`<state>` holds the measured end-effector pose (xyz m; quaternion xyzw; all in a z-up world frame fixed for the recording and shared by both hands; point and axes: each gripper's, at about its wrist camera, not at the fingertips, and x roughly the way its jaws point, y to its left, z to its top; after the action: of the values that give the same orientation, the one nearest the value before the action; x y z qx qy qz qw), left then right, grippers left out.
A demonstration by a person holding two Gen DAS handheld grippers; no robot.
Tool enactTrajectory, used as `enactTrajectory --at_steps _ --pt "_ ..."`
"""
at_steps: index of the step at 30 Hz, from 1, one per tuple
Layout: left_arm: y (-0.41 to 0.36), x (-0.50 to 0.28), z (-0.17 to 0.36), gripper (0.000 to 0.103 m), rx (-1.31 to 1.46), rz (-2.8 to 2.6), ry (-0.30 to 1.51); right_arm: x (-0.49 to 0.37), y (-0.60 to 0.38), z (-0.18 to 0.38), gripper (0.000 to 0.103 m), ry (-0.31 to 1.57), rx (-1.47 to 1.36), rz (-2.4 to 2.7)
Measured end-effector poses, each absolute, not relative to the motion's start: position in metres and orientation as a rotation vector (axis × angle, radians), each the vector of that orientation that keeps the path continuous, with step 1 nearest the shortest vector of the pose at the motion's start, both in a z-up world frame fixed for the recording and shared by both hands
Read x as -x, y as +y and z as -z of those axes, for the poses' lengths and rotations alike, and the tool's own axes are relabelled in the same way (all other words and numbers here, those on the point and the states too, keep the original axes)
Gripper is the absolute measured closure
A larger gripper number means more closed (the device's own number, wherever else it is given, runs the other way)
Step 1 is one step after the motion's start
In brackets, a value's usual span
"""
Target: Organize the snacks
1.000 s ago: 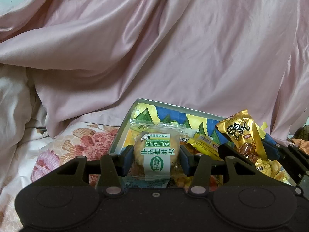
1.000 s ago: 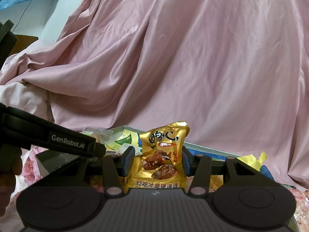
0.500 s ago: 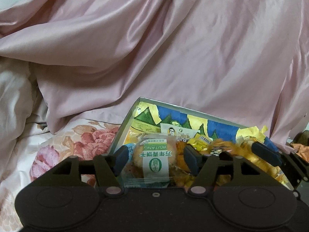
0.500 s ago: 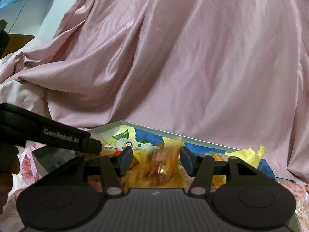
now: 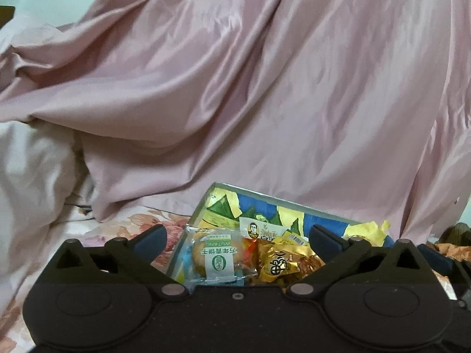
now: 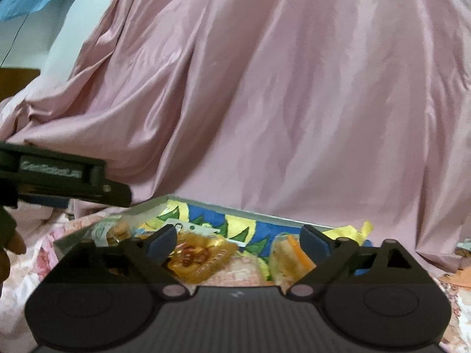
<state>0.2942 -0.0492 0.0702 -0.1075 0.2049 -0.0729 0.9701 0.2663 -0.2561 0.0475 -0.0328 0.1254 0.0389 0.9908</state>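
1. The left gripper (image 5: 237,236) has just been opening its jaws. They stand wide apart and hold nothing.
2. The round biscuit pack (image 5: 216,254) with the green label lies in the snack box (image 5: 265,197), below the open jaws.
3. The right gripper (image 6: 235,242) has just been opening too. Its jaws are wide and empty.
4. The gold snack bag (image 6: 200,257) lies in the box as well, next to other wrapped snacks.
5. So I think both snacks are put away.
6. The box sits on a flowery sheet (image 5: 132,223), in front of pink cloth (image 5: 265,88). I cannot tell if more snacks wait outside.
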Motion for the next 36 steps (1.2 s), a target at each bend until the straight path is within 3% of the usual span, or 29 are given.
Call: enactTrajectory --at_steps 8,36 --pt "-0.042 -0.256 -0.087 0.001 0.21 0.108 0.379 -0.23 -0.271 -0.071 0.0 0.215 0.02 -0.059" --pt "-0.044 -0.16 -0.104 0.001 0.124 0.04 0.36 -0.131 -0.3 -0.098 0.0 0.164 -0.07 -0.003"
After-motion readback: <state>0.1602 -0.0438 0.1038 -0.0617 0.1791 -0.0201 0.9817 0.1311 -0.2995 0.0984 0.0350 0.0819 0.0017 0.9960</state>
